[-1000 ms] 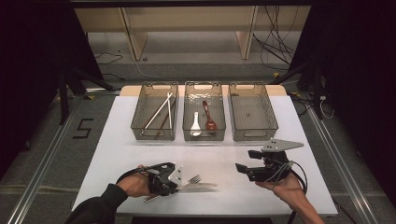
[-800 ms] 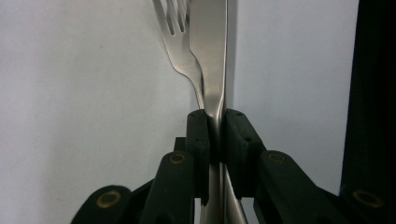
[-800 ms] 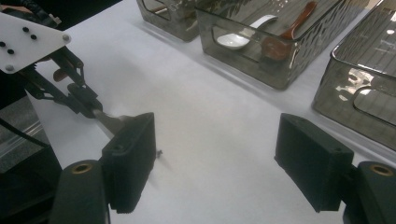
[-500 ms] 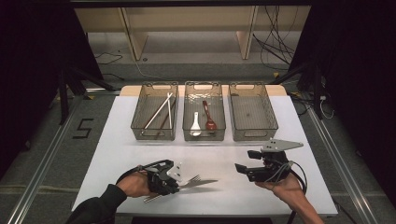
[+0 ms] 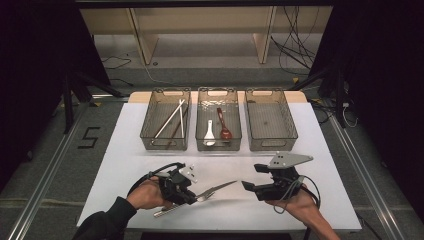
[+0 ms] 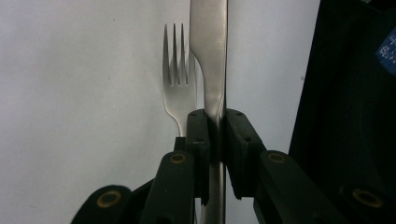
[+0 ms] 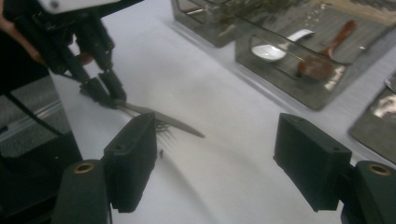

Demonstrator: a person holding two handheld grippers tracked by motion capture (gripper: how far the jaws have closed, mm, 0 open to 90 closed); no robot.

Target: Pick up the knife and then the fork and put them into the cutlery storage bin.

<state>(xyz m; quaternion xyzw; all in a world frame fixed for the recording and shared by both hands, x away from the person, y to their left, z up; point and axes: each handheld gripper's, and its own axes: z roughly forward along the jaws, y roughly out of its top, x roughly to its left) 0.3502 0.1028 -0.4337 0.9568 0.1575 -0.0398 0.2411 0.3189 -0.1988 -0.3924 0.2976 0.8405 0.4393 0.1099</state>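
Steel knife (image 6: 208, 56) was pinched in the left gripper (image 5: 192, 192) at lower centre, beside a fork (image 6: 176, 84); the right gripper (image 5: 250, 186) stood spread, empty.

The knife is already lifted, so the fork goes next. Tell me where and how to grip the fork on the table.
Grip the fork at its narrow neck below the tines, jaws across its width. It lies flat on the white table, so come down from above, once the left gripper carries the knife away. The open right gripper seems well placed.
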